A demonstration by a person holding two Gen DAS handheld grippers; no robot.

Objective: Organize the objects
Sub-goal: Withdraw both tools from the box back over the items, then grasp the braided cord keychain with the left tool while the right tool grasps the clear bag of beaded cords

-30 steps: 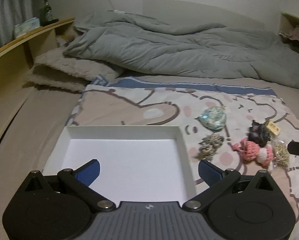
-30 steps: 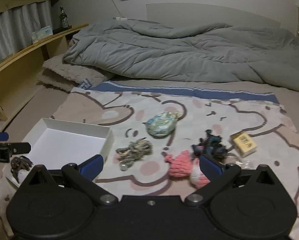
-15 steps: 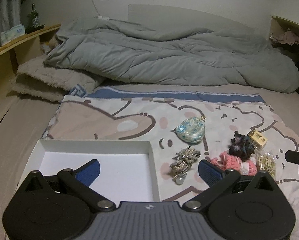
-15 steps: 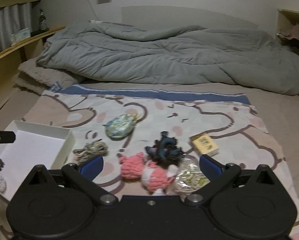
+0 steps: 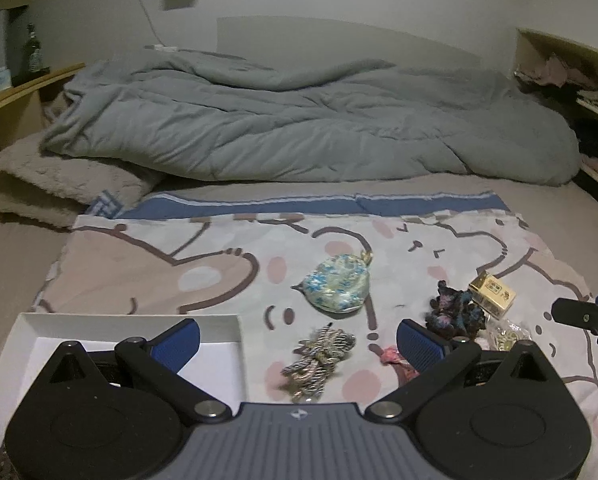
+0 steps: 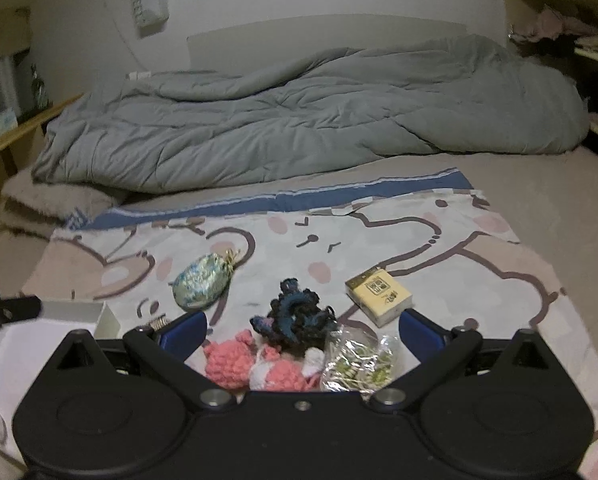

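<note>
A white box [image 5: 219, 322] lies at the lower left on the cartoon-print sheet; it also shows in the right wrist view [image 6: 79, 312]. My left gripper [image 5: 298, 340] is open and empty, over a grey braided cord bundle [image 5: 319, 356]. A blue-green pouch [image 5: 337, 289] lies beyond it. My right gripper [image 6: 302, 330] is open and empty, above a pink crochet toy [image 6: 255, 368], a dark crochet piece [image 6: 299, 316] and a clear bag [image 6: 359, 360]. A small yellow box [image 6: 381, 295] lies to the right.
A rumpled grey duvet [image 5: 307, 120] covers the far half of the bed. A folded beige blanket [image 5: 59, 188] lies at the left. A wooden shelf [image 5: 23, 88] runs along the left wall, another shelf [image 6: 559, 8] at the right.
Both grippers have moved to the right. The white box has slid to the left edge of both views, and the loose items now sit between the fingers.
</note>
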